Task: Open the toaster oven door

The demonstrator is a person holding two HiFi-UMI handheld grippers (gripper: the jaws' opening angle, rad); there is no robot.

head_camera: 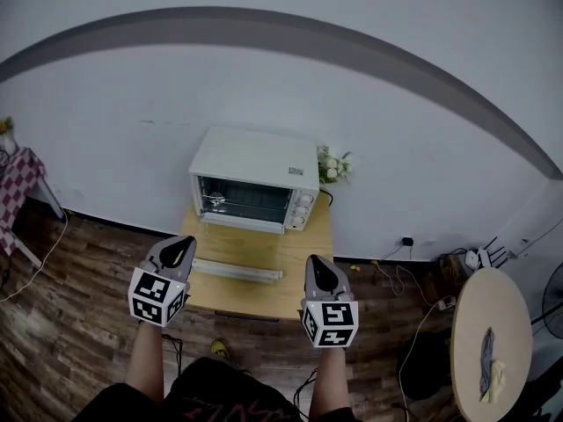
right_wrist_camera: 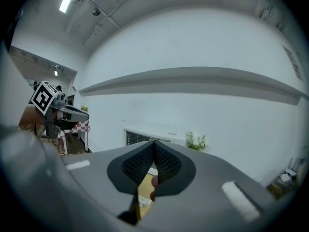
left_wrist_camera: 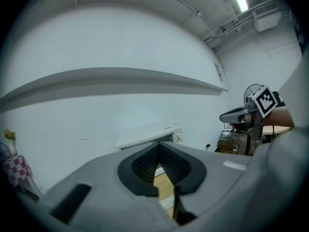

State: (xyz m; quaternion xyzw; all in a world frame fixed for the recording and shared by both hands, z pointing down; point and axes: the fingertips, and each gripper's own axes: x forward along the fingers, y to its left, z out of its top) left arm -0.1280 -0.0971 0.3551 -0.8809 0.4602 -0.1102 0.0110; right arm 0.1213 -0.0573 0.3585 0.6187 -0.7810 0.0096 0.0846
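A white toaster oven (head_camera: pixel 255 178) stands on a small wooden table (head_camera: pixel 308 244) against the white wall. Its rack shows through the front. A white bar (head_camera: pixel 237 272) lies level on the table in front of the oven; it looks like the handle of the door folded down flat. My left gripper (head_camera: pixel 180 246) hovers at the table's front left and is shut with nothing in it. At the front right, my right gripper (head_camera: pixel 319 267) is also shut and empty. Both stand apart from the oven. The oven (left_wrist_camera: pixel 149 138) shows beyond the shut left gripper (left_wrist_camera: pixel 157 151), and again, oven (right_wrist_camera: pixel 145 135), beyond the right gripper (right_wrist_camera: pixel 153 146).
A small plant (head_camera: pixel 332 165) sits right of the oven. A round table (head_camera: pixel 519 306) with a cloth (head_camera: pixel 488 354) stands at the right, with a fan (head_camera: pixel 554 299) beside it. Cables (head_camera: pixel 413 280) trail on the wooden floor. A checkered-cloth table (head_camera: pixel 18 183) is at the far left.
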